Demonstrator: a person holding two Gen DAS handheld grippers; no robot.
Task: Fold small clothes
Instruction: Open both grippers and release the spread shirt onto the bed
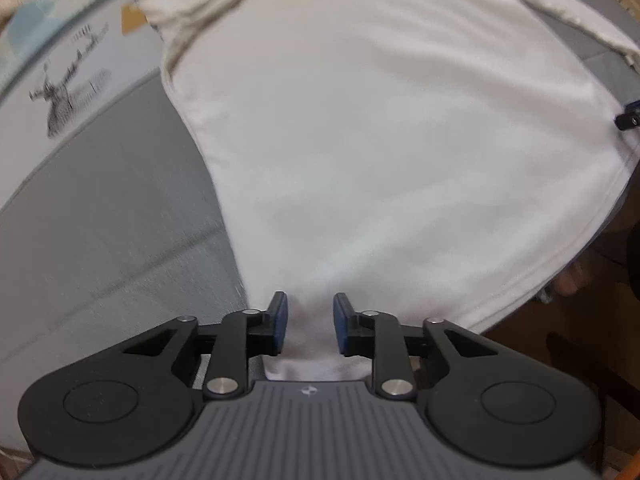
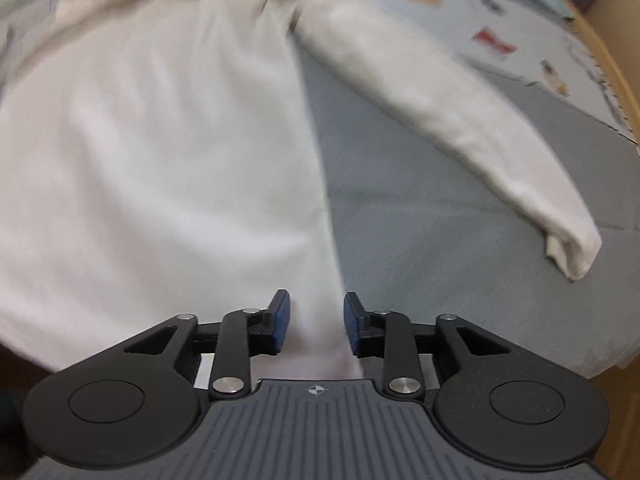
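While the white long-sleeved cotton top (image 1: 380,140) lies spread on the grey padded mat (image 1: 100,240), I hold both tongs low over its near hem, pointing steeply down. In the left wrist view, the left gripper (image 1: 310,326) sits at the bottom centre of the frame, its blue-padded fingers (image 1: 280,320) parted to a narrow gap with white cloth showing between them; the pads do not appear to press on it, so I read it as let go, holding nothing. The right wrist view shows the same: the right gripper (image 2: 316,326) stands narrowly apart at the bottom centre, straddling the garment's right side edge without pinching it. From both tongs the top runs away toward the upper part of each frame, its long axis in line with the fingers. One sleeve (image 2: 460,128) slants from the upper centre to the right edge of the right view, resting on the mat well apart from the body. That sleeve is nearer my right hand, so I judge the next fold falls to that side. Both views are blurred, and finer creases cannot be made out.
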